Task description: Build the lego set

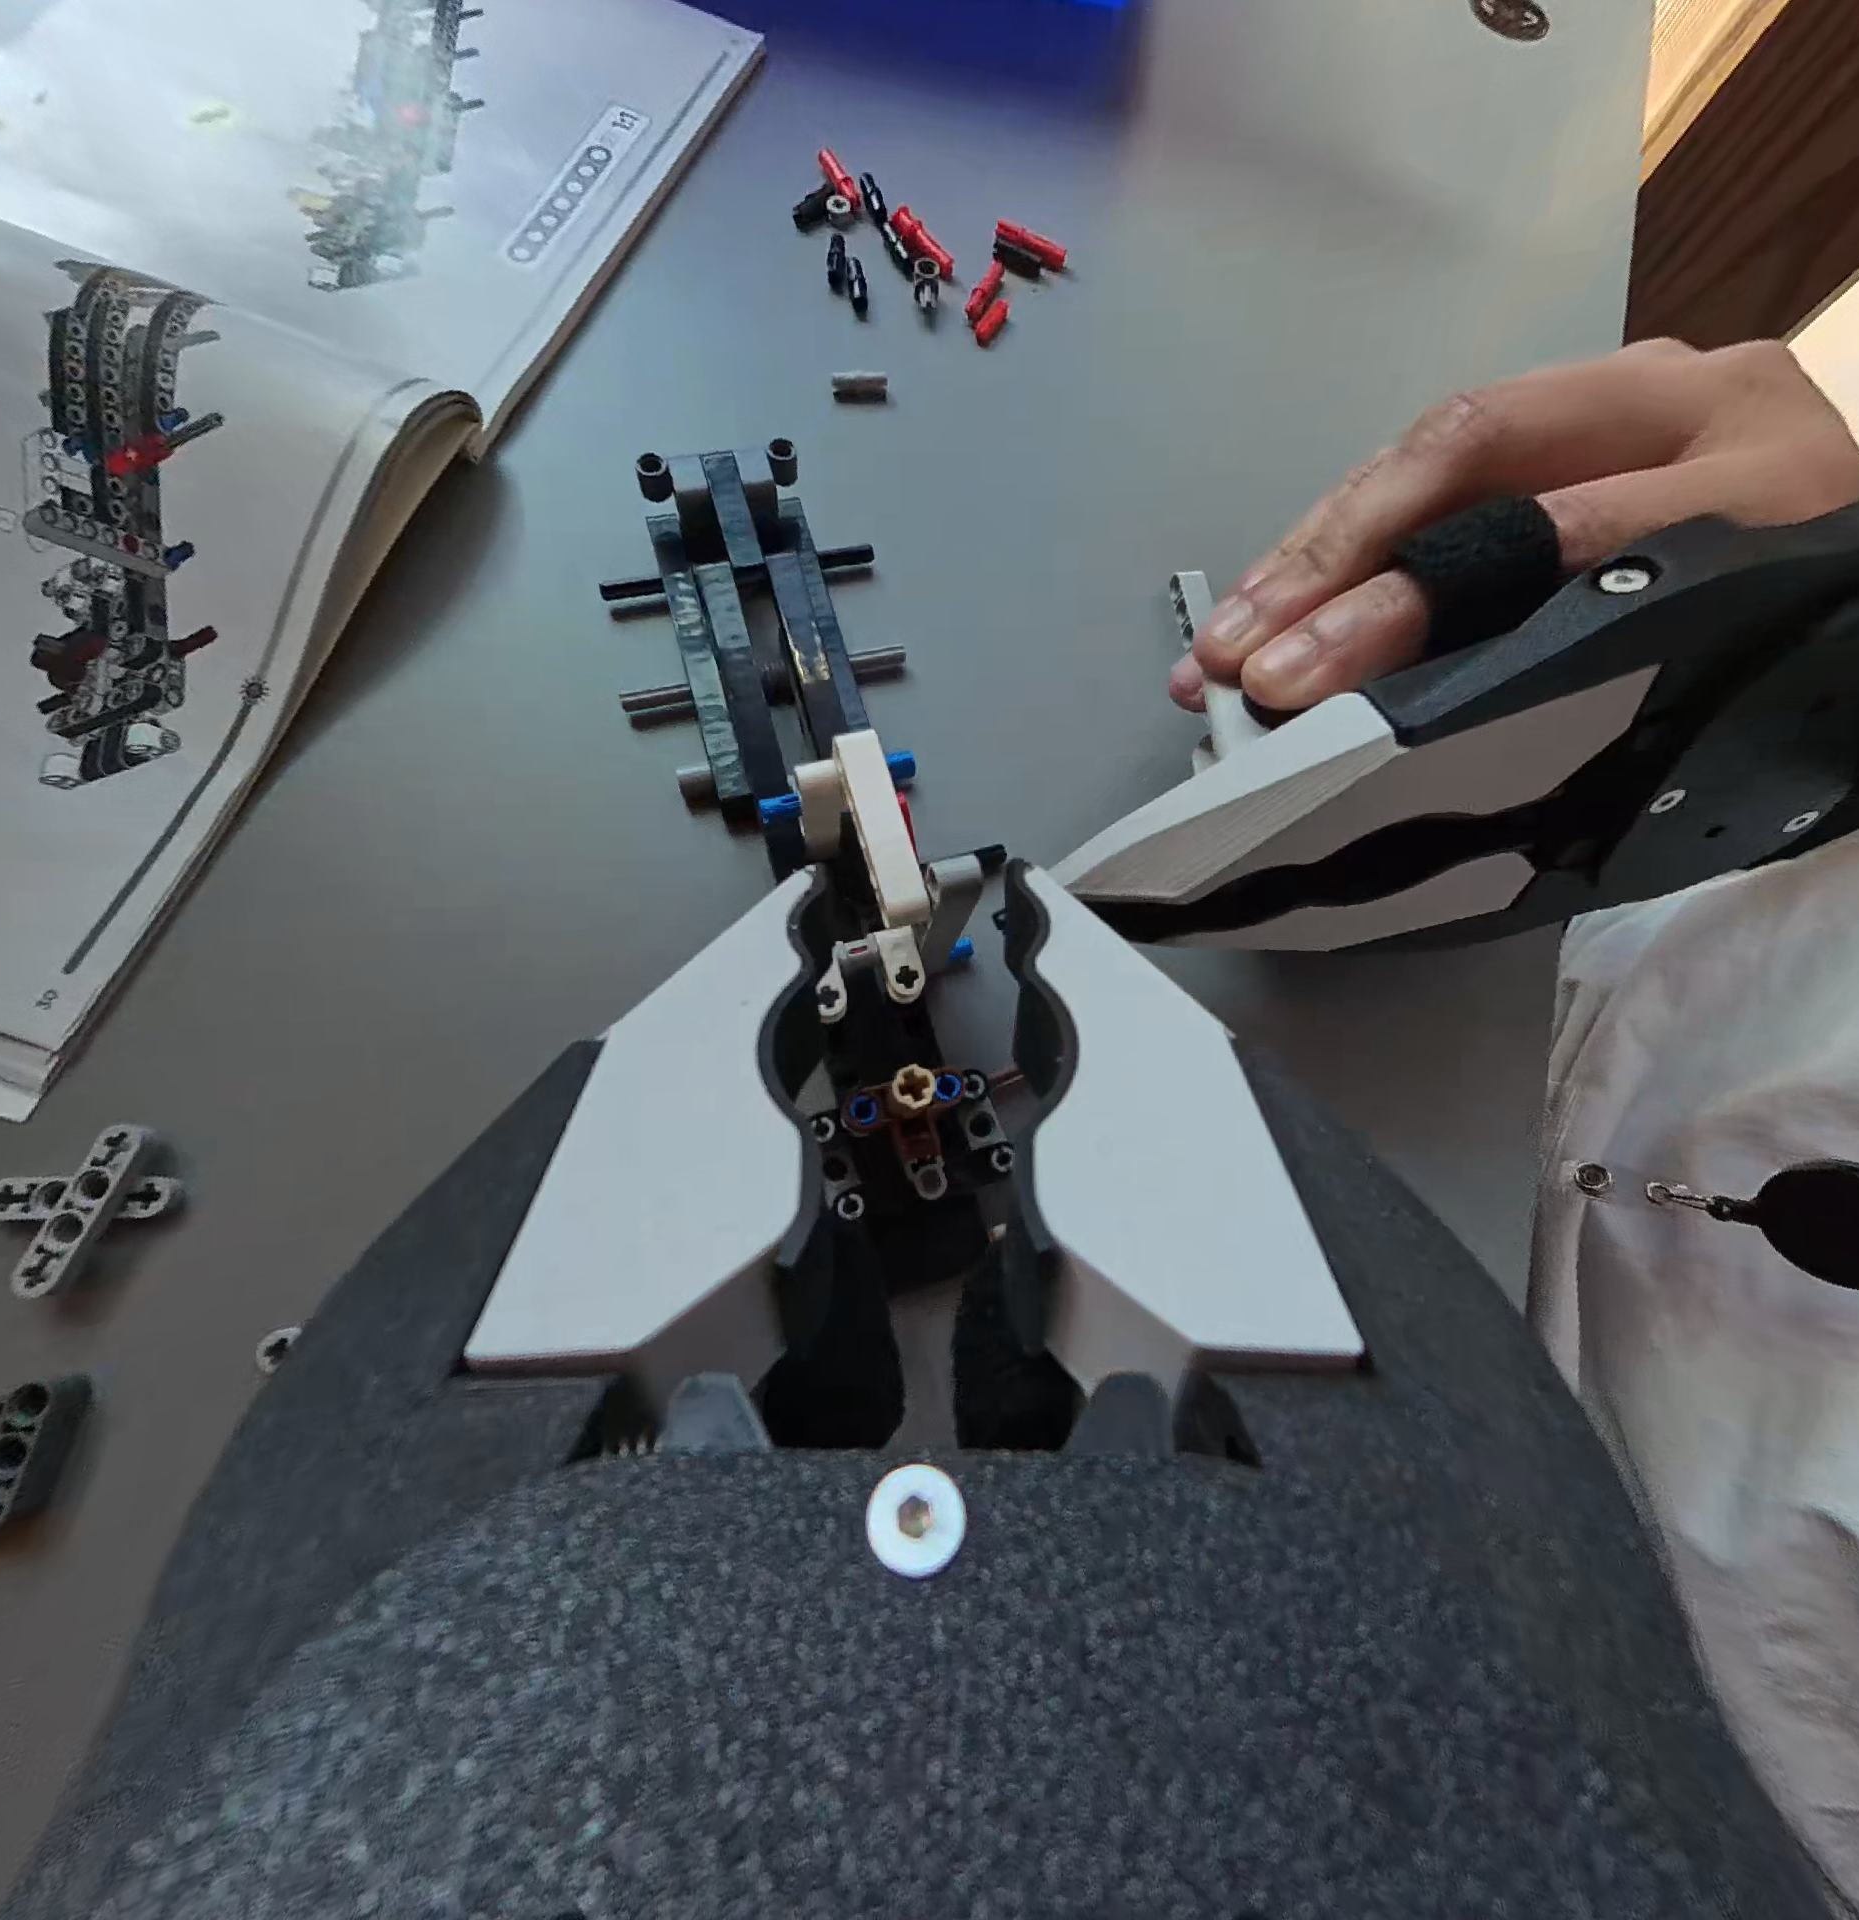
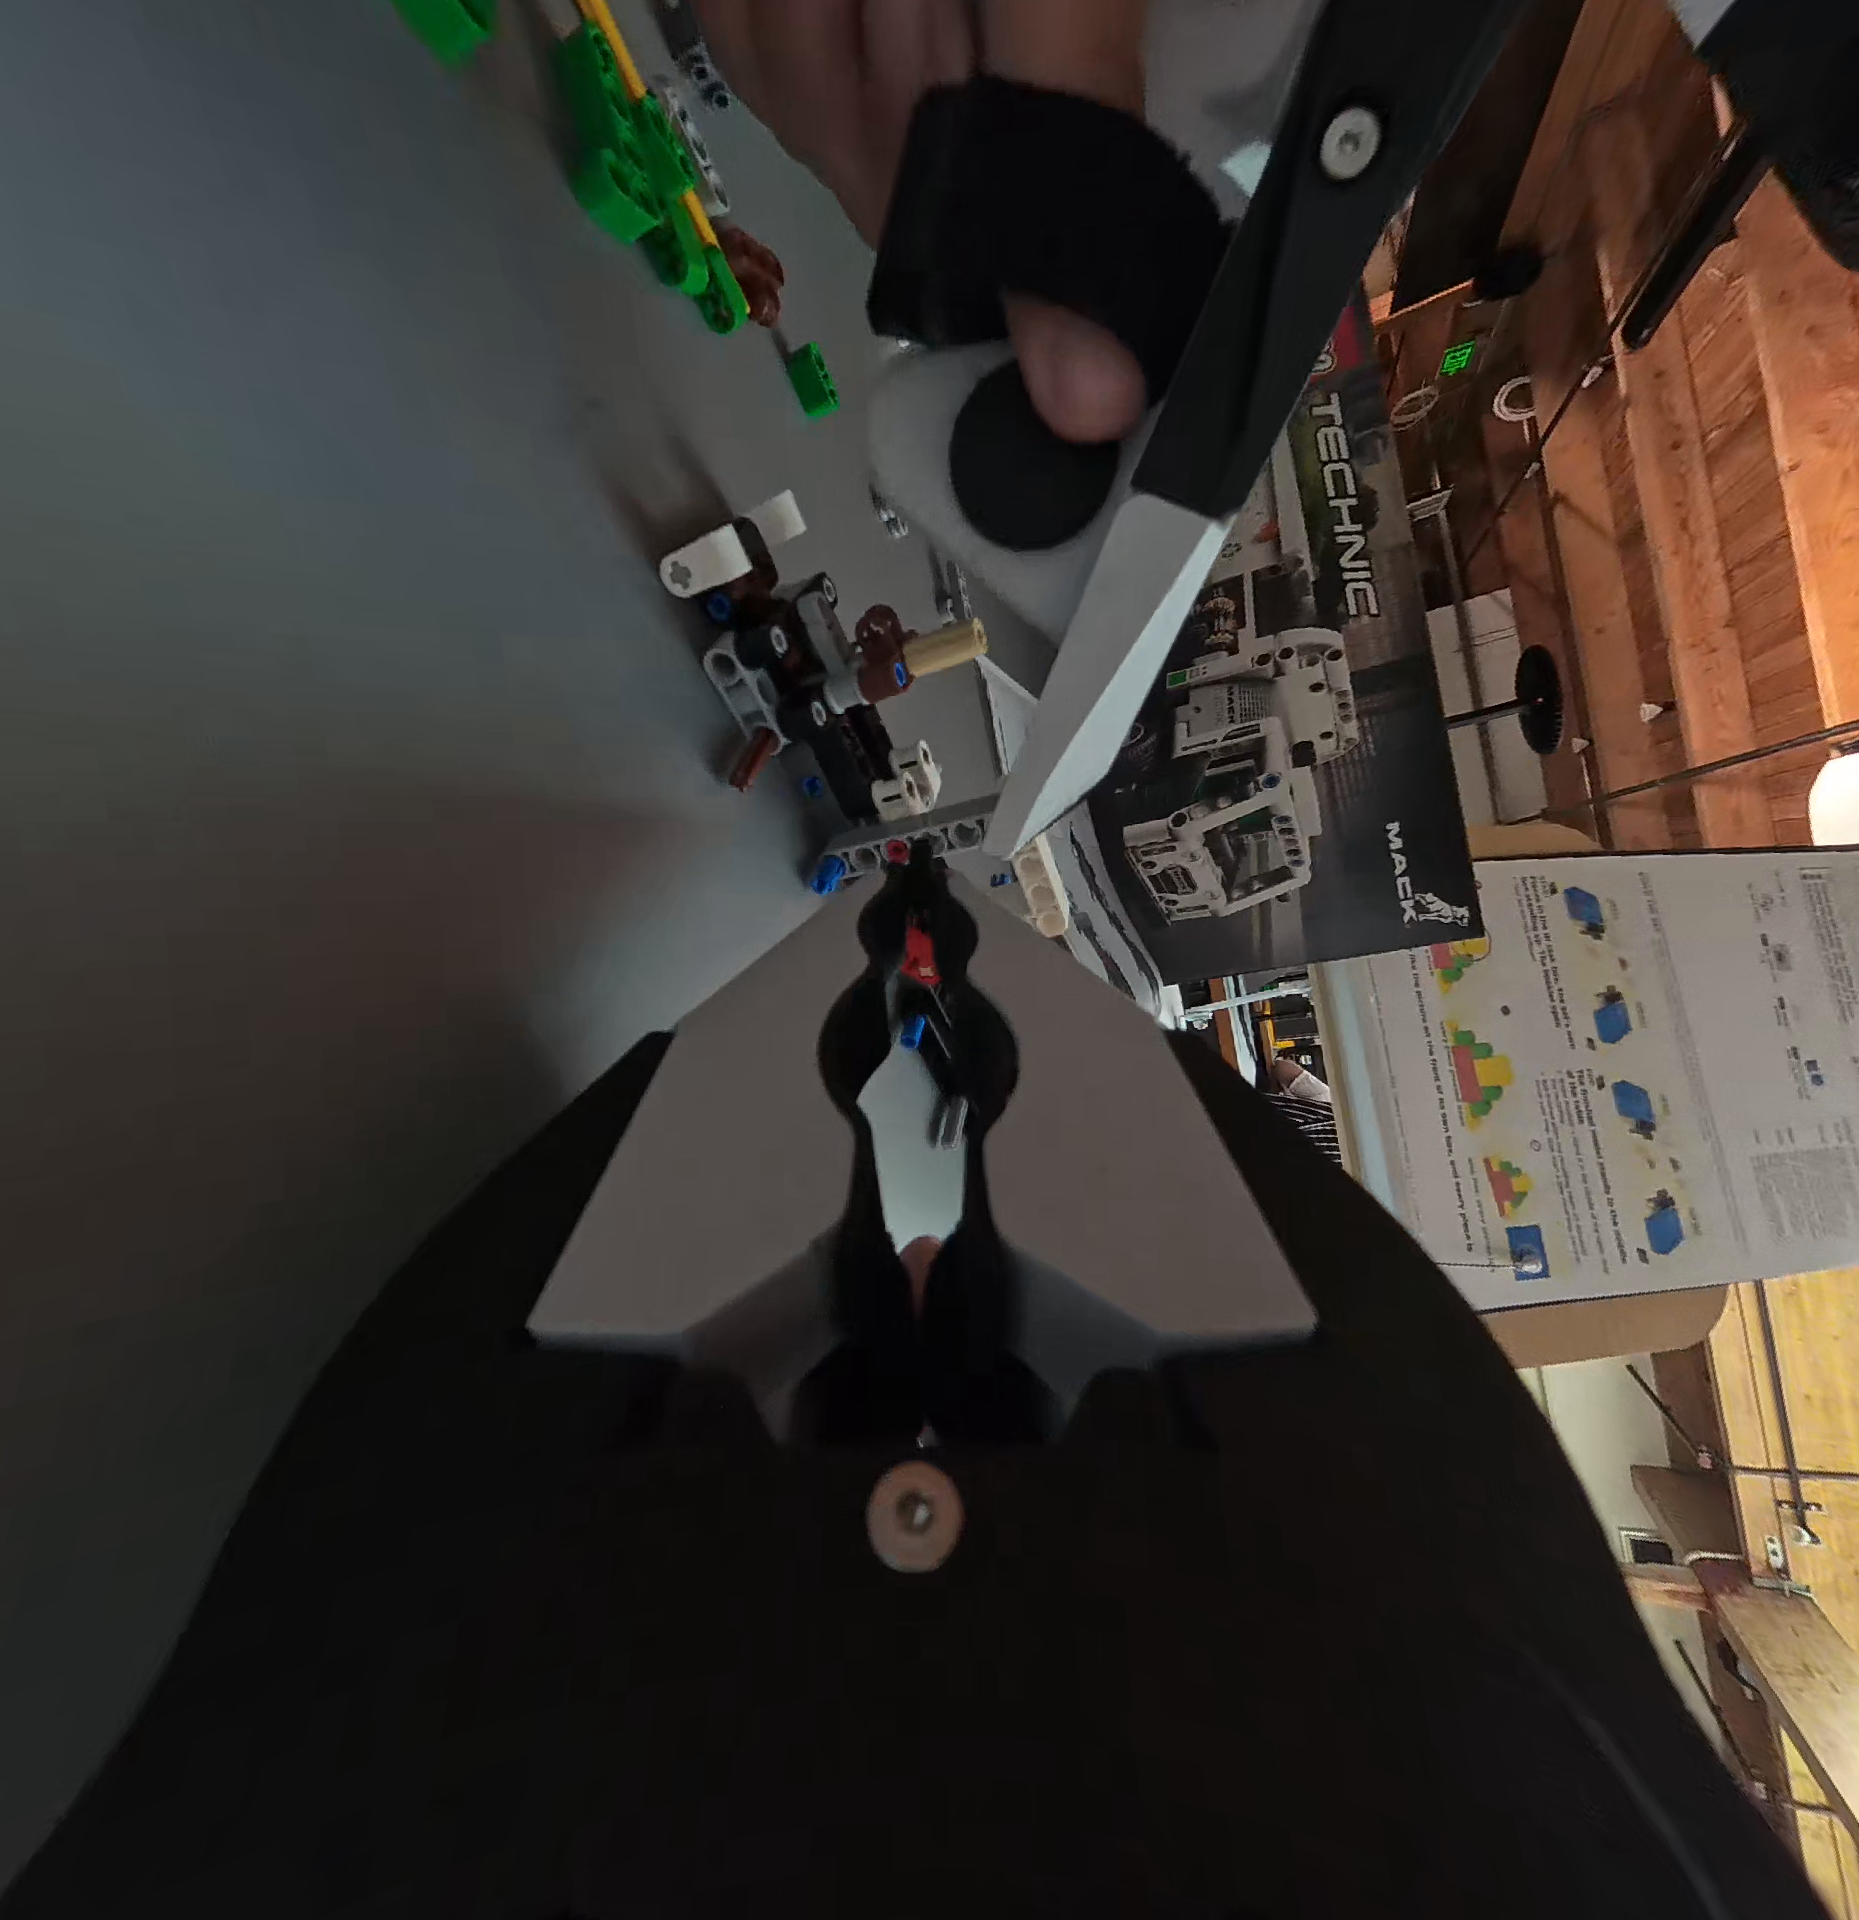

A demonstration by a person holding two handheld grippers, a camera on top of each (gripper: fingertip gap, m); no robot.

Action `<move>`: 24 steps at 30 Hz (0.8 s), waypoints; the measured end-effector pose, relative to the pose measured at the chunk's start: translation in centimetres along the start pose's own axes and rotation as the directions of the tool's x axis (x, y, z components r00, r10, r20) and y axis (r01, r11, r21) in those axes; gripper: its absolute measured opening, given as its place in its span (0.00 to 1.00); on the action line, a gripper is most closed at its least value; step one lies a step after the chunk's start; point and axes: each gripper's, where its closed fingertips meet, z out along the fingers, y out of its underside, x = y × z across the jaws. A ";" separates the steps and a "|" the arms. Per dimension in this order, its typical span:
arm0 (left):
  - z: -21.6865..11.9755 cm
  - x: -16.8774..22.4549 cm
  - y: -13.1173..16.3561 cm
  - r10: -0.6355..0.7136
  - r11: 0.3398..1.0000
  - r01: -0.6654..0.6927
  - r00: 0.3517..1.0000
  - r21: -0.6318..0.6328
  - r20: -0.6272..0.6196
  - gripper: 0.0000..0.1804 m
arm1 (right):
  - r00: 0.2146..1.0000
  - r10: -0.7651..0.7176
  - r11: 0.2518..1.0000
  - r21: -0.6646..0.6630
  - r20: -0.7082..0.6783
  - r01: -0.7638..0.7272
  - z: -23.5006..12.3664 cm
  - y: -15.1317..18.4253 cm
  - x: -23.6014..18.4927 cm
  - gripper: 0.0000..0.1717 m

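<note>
Two grey cross pieces (image 1: 73, 1205) lie on the table (image 1: 437, 831) far left of the model (image 1: 769, 644), with a darker short beam (image 1: 21, 1455) nearer the camera. An open booklet (image 1: 281, 416), also left of the model, shows printed building diagrams and small print. The model is a long dark frame with cross axles, lying flat in mid-table.

At the model's near end, the left gripper (image 1: 909, 883) straddles it with jaws apart. Its left pad sits against the dark frame. Bare table shows between its right pad and the model, so nothing is clamped. A cream beam (image 1: 873, 821) and a grey beam (image 1: 956, 904) rise between the fingertips.

Beyond the model and a little right lies a scatter of red and black pins (image 1: 925, 249).

From the model's right comes the right gripper (image 1: 1076, 899). Its fingers are closed together and its tips are at the end of the grey beam, just beside the left gripper's right finger. Whether they pinch anything small cannot be told. The hand (image 1: 1424, 551) on it also tucks a white beam (image 1: 1190, 613) under its fingers.

In the right wrist view, green parts (image 2: 634, 156) lie past the model. A box (image 2: 1309, 727) with a truck picture and brand lettering stands to the model's right, beside a printed sheet (image 2: 1631, 1070).
</note>
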 end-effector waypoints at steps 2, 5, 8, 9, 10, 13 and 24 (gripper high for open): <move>0.3 -0.2 0.0 -0.004 1.000 0.004 1.000 -0.007 -0.012 0.10 | 1.000 -0.016 1.000 -0.021 -0.020 0.016 0.4 0.5 0.3 0.01; 0.4 -0.6 -0.2 -0.031 0.999 0.031 0.999 -0.011 -0.028 0.10 | 0.999 -0.023 1.000 -0.021 -0.035 0.022 0.8 0.6 0.6 0.01; 0.6 -0.7 -0.3 -0.058 0.998 0.058 0.997 0.000 -0.052 0.10 | 0.999 -0.010 0.999 -0.039 -0.039 0.009 1.4 0.8 0.9 0.01; 0.6 -0.7 -0.3 -0.062 0.998 0.062 0.997 0.001 -0.052 0.10 | 0.999 -0.009 0.999 -0.049 -0.031 0.007 1.6 0.9 0.8 0.01; 0.6 -0.8 -0.3 -0.064 0.998 0.064 0.997 -0.001 -0.049 0.10 | 0.999 -0.009 0.999 -0.047 -0.031 0.008 1.7 0.9 0.8 0.01; 0.7 -1.0 -0.3 -0.087 0.996 0.088 0.995 0.006 -0.051 0.10 | 0.999 -0.006 0.998 -0.063 -0.034 0.004 1.9 1.0 0.8 0.01; 0.8 -1.6 -0.5 -0.109 0.993 0.109 0.994 0.035 -0.016 0.09 | 0.990 0.133 0.974 -0.180 -0.046 -0.139 2.6 0.8 0.6 0.01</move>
